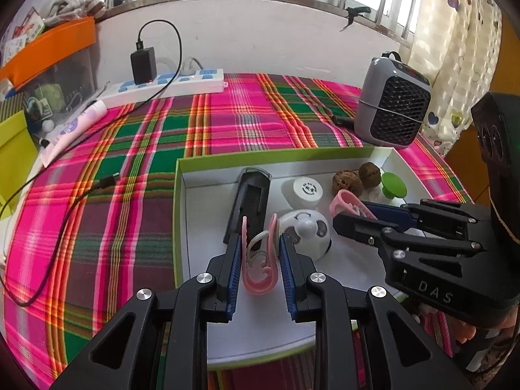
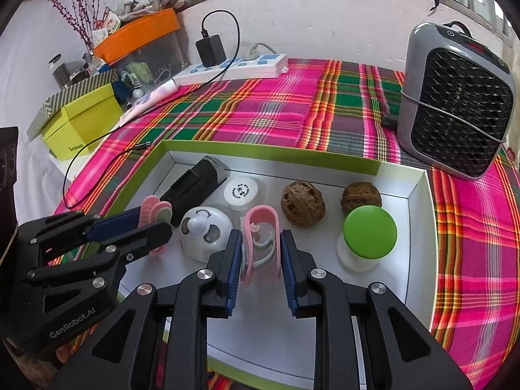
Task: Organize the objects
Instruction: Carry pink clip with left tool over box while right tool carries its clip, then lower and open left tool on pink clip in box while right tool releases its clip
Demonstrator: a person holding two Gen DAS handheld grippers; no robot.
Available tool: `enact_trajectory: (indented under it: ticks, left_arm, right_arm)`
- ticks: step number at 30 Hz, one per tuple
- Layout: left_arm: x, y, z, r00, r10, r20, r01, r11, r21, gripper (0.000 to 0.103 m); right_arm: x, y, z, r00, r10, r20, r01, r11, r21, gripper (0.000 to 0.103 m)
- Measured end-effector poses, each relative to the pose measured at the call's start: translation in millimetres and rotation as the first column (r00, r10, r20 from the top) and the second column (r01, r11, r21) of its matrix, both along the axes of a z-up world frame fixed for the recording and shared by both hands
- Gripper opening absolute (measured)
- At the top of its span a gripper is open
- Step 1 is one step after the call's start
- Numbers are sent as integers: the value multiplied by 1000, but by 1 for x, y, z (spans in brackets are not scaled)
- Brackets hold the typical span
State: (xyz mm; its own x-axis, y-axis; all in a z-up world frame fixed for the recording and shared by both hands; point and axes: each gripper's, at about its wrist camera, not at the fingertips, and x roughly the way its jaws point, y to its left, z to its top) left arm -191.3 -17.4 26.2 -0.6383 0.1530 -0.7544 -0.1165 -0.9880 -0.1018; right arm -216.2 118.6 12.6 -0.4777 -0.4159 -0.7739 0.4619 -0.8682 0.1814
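Both grippers pointed steeply down over the open white tray [image 2: 419, 195] with its green rim, which sat on the pink and green plaid cloth [image 1: 136, 169]. The left gripper [image 1: 260, 260] hung over the tray's near left part, its blue-padded jaws clamped on a pink clip [image 1: 258, 260] that stood upright between them, the clip's curled inner spring showing in the gap. The right gripper [image 2: 260, 256] was just to its right, further toward the tray's middle, and its jaws were likewise closed on a second pink clip [image 2: 261, 237], held upright with its rounded end pointing away from the hand. From the left wrist view the right gripper [image 1: 364, 216] came in from the side with its clip's pink end sticking out past the fingertips. The rest lay on the tray floor beyond the grippers: a black holder [image 2: 195, 185] in the far left corner, a white round cap [image 2: 240, 191] beside it, a white panda-faced dome [image 2: 203, 234] just ahead of the left gripper, two walnuts [image 2: 302, 204] toward the far right, and a green-topped knob [image 2: 369, 235] on a white base near the right wall. A grey fan heater [image 2: 458, 97] stood on the cloth behind the tray.
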Motion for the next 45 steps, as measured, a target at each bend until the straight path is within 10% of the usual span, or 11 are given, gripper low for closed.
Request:
enact_trajectory:
  ticks: [45]
  left_arm:
    - [-2,5,-9,999,-3,43,5,999,-39,22]
  right_arm:
    - [-6,-6,-6,1000,-9,-13,10,999,38,25]
